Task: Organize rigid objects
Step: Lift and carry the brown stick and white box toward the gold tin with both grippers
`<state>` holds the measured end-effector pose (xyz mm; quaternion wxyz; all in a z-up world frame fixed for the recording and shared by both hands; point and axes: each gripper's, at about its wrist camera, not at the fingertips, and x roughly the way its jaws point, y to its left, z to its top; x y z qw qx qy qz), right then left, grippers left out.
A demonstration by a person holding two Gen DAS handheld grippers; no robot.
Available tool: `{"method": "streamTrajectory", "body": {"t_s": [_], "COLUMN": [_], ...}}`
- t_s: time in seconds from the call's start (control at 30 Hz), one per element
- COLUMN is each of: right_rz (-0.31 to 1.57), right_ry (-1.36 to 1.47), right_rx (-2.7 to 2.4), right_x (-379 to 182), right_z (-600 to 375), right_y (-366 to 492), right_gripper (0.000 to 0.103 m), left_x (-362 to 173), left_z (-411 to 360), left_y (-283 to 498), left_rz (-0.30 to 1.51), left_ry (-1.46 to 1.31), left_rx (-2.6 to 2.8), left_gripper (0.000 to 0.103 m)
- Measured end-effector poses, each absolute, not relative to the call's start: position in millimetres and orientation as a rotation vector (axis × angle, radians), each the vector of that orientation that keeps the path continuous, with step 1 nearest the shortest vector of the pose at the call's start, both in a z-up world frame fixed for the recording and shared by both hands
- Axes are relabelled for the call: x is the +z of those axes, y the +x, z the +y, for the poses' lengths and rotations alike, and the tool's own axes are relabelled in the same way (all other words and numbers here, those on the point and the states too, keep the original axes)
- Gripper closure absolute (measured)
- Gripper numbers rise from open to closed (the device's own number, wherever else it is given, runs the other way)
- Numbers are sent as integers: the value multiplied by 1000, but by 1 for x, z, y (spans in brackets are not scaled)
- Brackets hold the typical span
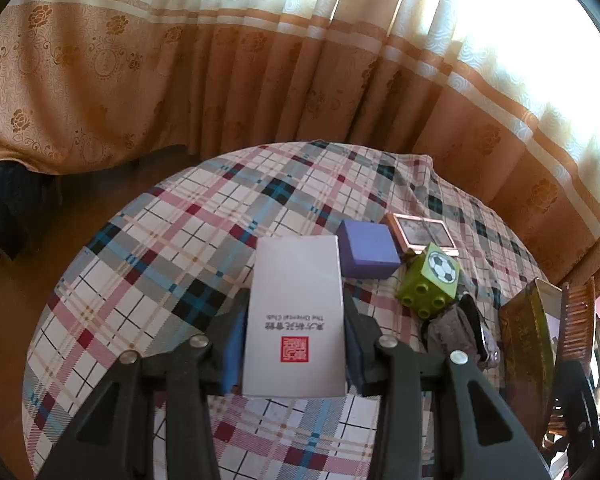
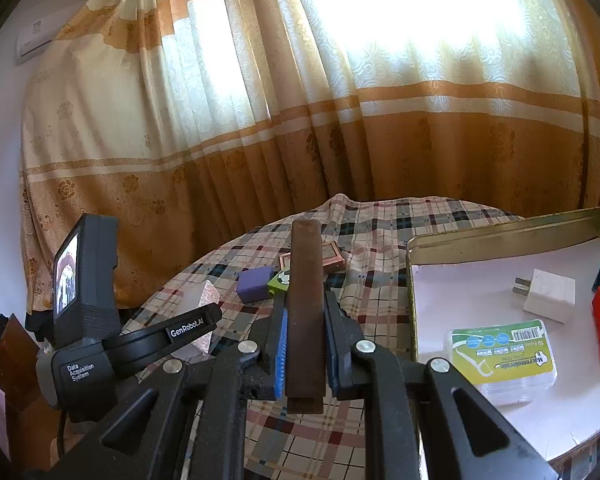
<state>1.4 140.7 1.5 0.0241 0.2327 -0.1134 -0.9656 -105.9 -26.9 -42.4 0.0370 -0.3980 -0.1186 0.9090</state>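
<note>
Right wrist: floss box labelled, seemingly, "Macromolecule"

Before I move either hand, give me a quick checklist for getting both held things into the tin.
1. Left tongs clamped on the white box: ok.
2. Right tongs clamped on the brown comb: ok.
3. Free floor in the tin tray for both: ok.
4. White box clear of the purple box: cannot tell, edges look close.
5. Tin tray fully on the table: cannot tell.
</note>
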Motion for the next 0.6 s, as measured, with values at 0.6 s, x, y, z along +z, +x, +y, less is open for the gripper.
{"method": "streamTrajectory", "body": {"t_s": [0.6], "right_rz": [-351], "right_ry": [714], "right_rx": [-2987], "right_x": [2], "right_z": [141], "right_y": [1], "right_gripper": [86], "left_x": [-38], "left_z": [-23], "left_y": [-103], "left_rz": [-325], "left_ry": [-1183], "left_rx": [2817], "left_gripper": [62]}}
